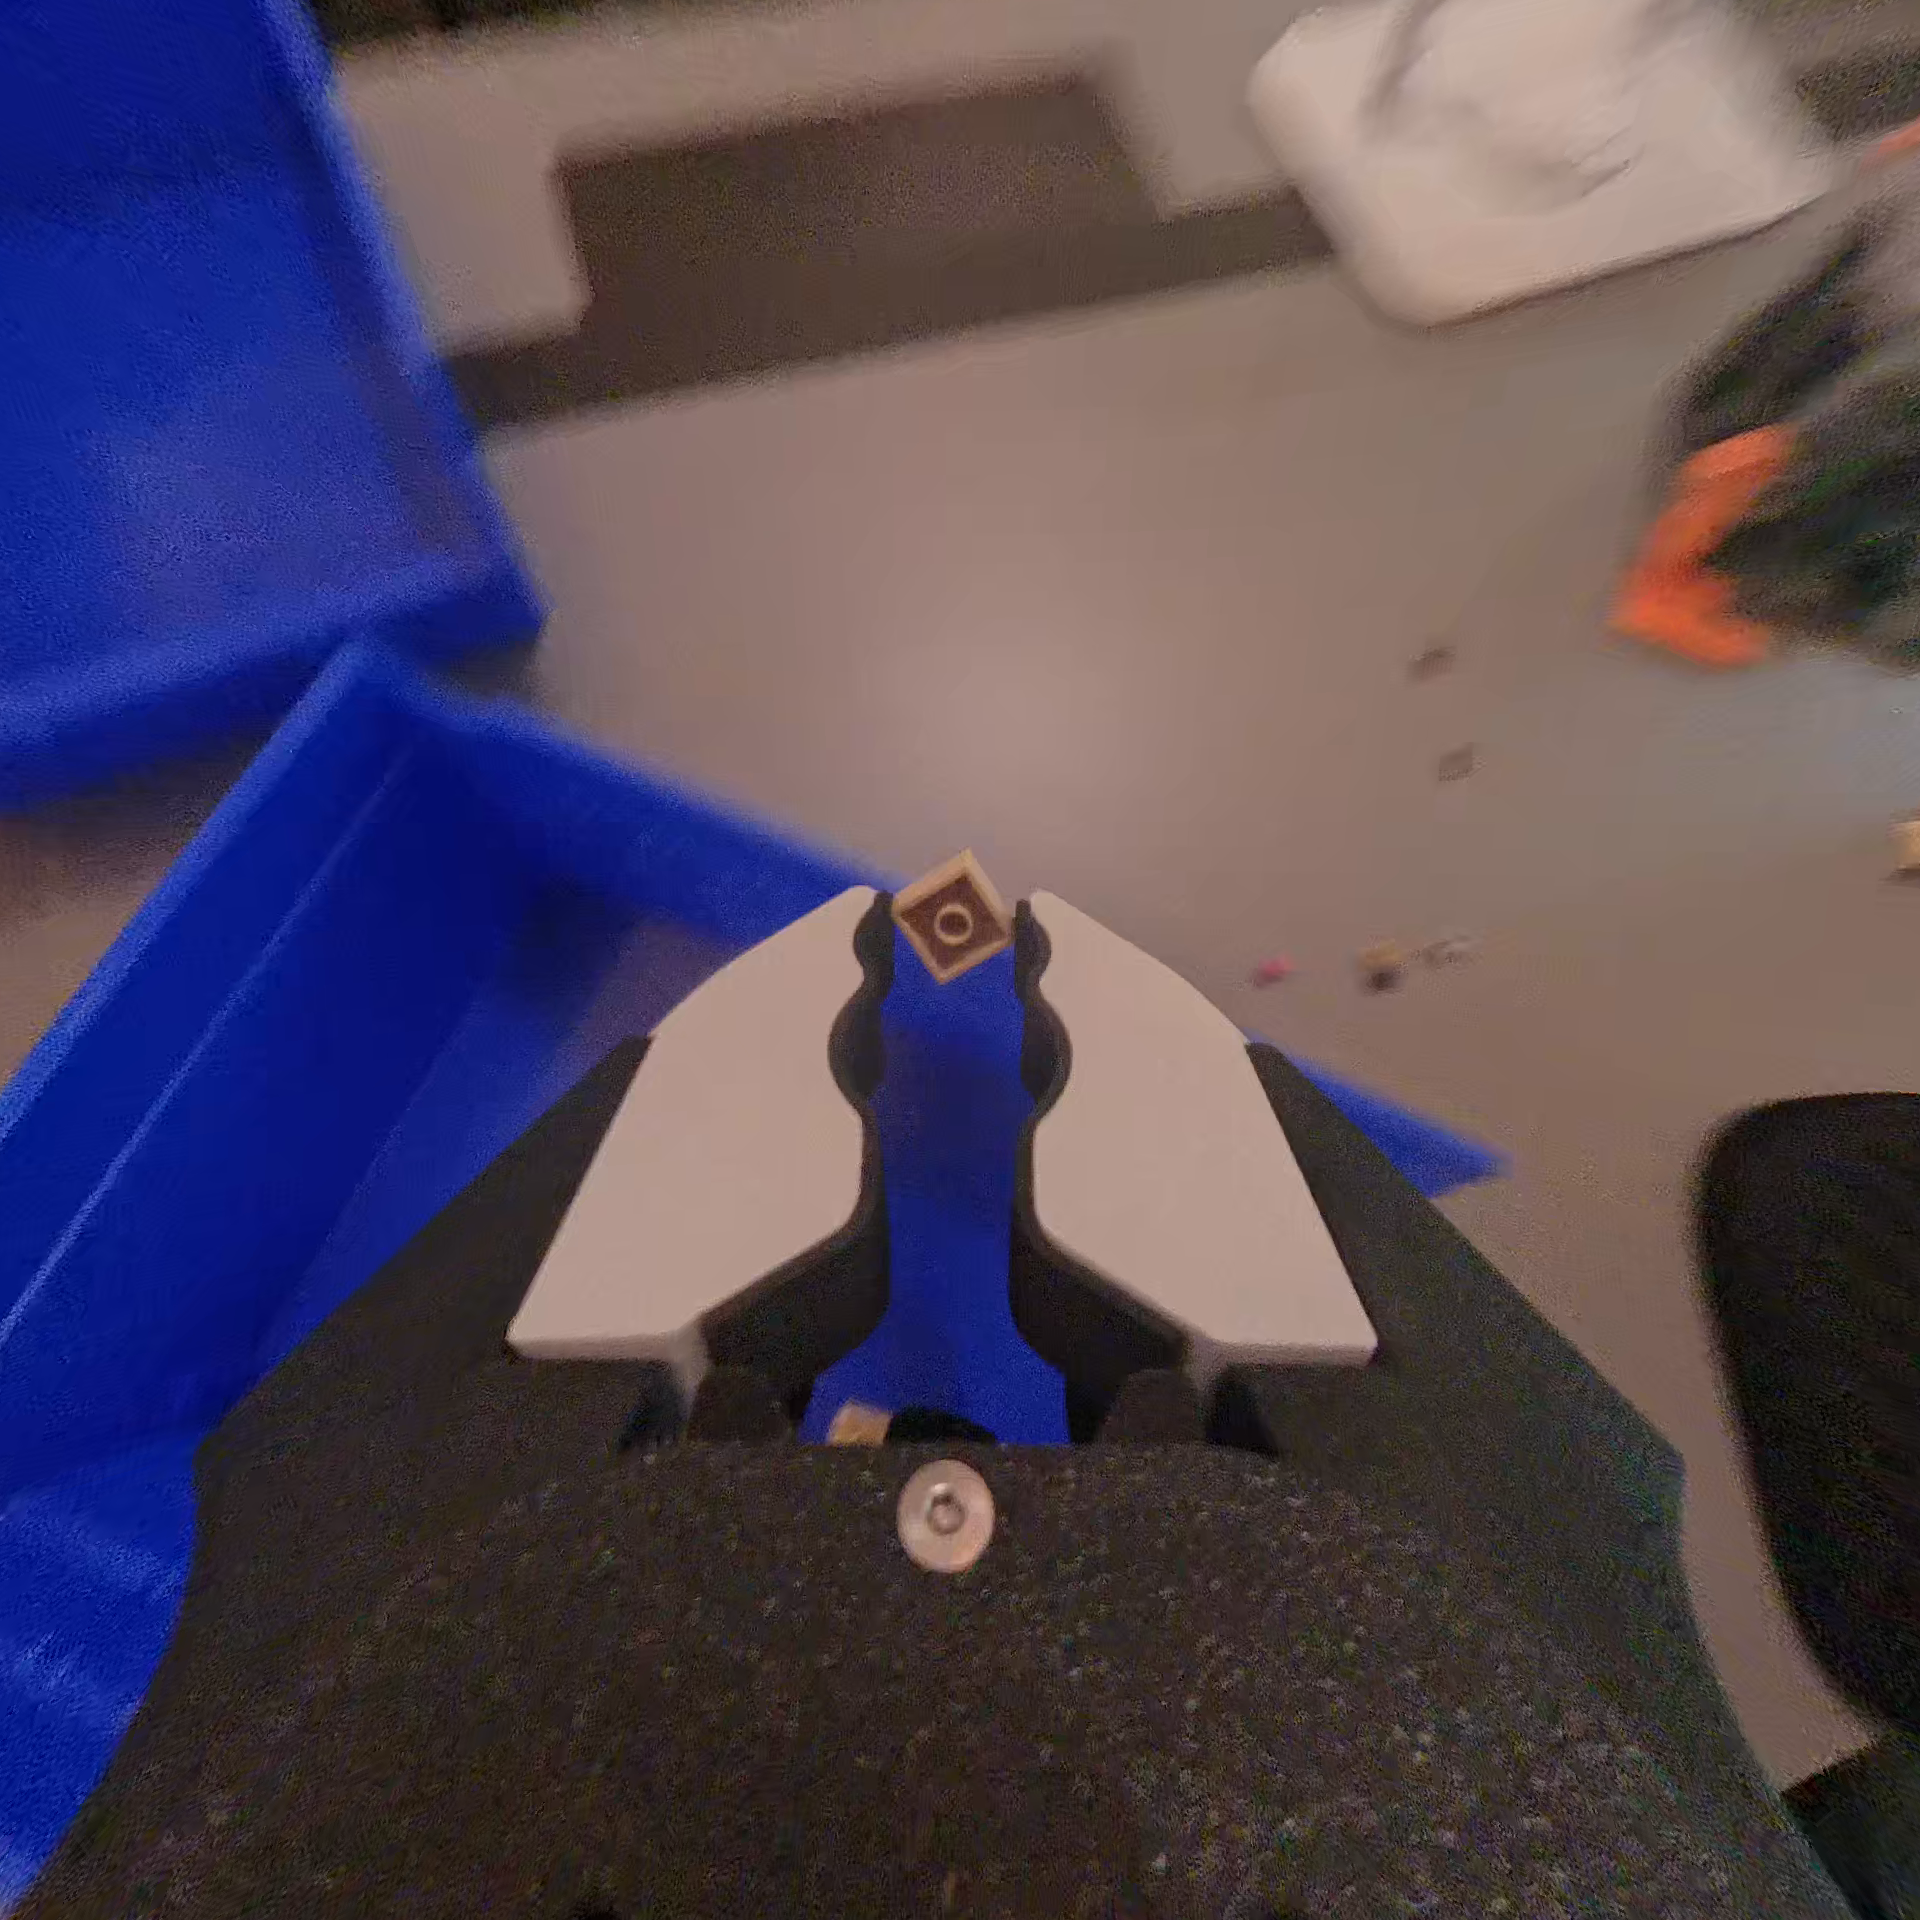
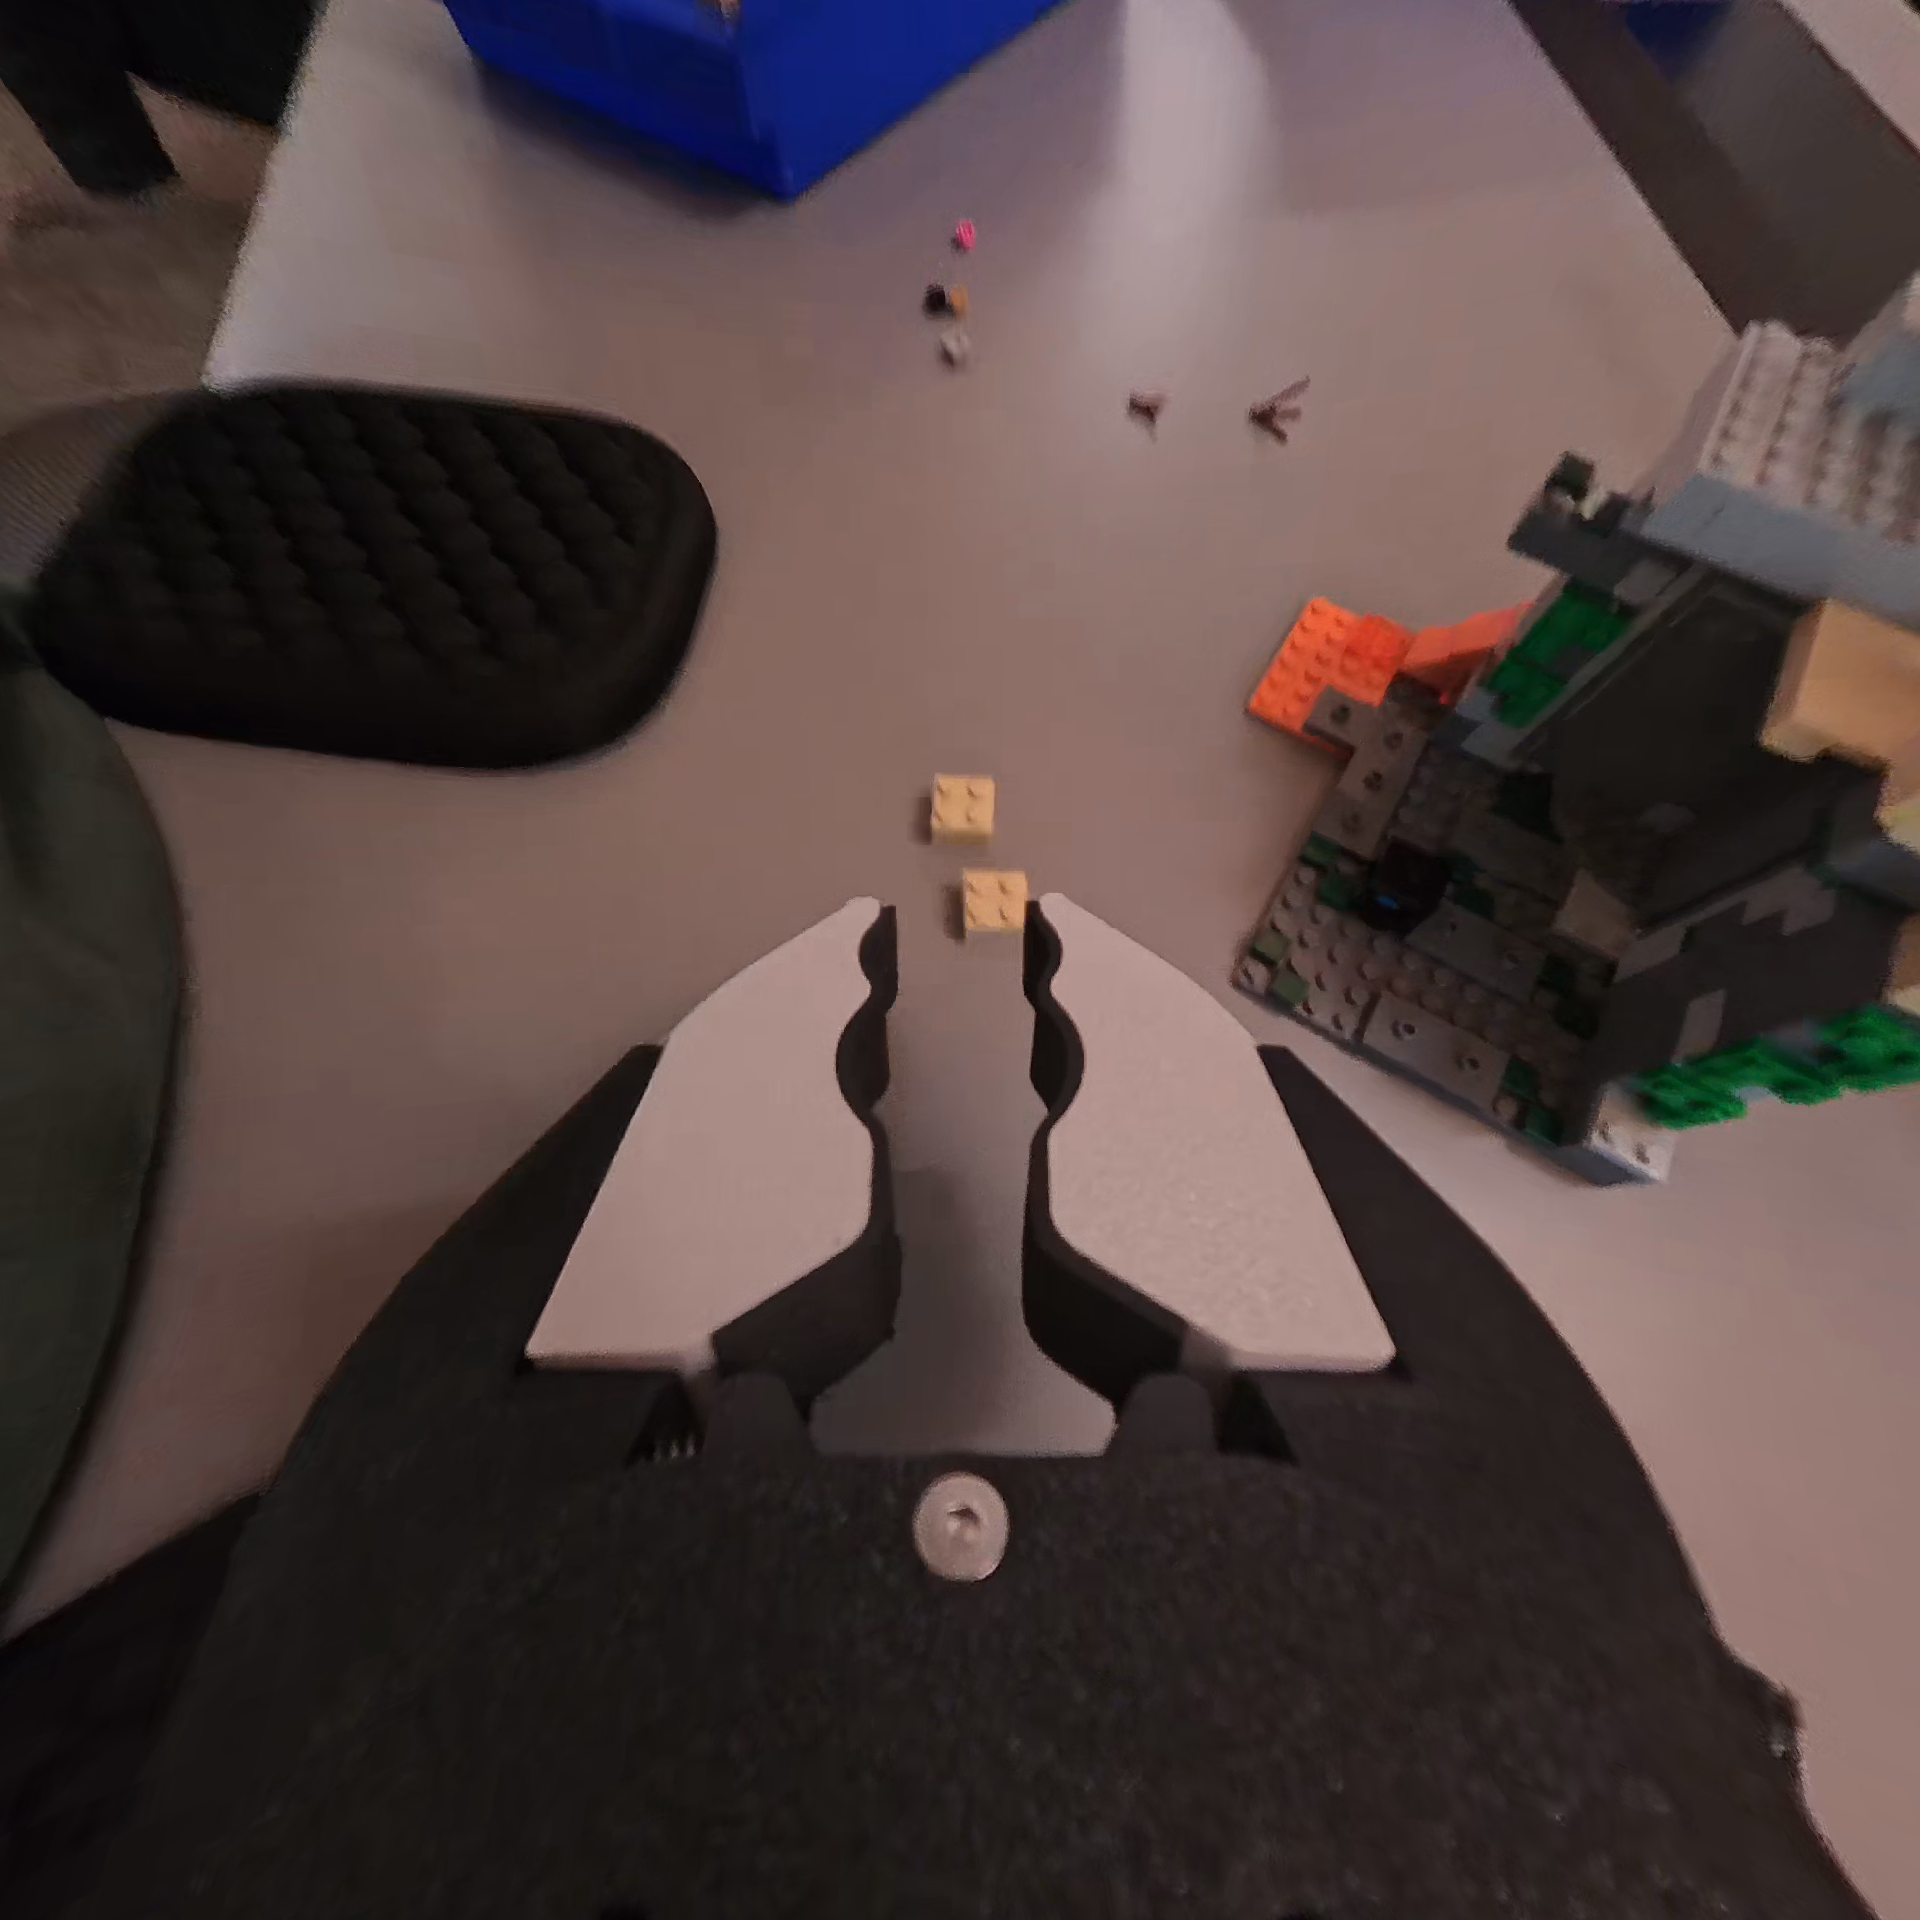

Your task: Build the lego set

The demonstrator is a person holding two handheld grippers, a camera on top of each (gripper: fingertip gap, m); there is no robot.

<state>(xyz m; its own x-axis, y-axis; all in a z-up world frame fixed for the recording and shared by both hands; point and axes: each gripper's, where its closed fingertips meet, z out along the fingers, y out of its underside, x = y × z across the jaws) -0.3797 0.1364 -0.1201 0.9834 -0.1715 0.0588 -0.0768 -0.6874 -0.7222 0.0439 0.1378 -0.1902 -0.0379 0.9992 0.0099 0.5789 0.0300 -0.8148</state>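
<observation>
My left gripper (image 1: 953,923) is shut on a small tan brick (image 1: 951,930). It holds the brick corner to corner between its tips, hollow underside towards the camera, above the edge of a blue bin (image 1: 312,987). My right gripper (image 2: 961,920) is open and empty, low over the grey table. A tan 2x2 brick (image 2: 994,902) lies just ahead of its right fingertip, and a second tan 2x2 brick (image 2: 963,805) lies a little farther on. The part-built model (image 2: 1558,883), grey with green and orange plates, stands to the right; it shows blurred in the left wrist view (image 1: 1766,499).
A black padded cushion (image 2: 384,571) lies to the left of the right gripper. The blue bin (image 2: 748,83) stands at the table's far end. Small loose pieces (image 2: 948,301) and two brown bits (image 2: 1283,410) lie mid-table. A white bag or tray (image 1: 1538,145) sits far right. The tips of one gripper are about 45 cm away from the tips of the other. The left gripper is farther from the part-built model (image 2: 1558,883), some 45 cm, than the right, some 15 cm.
</observation>
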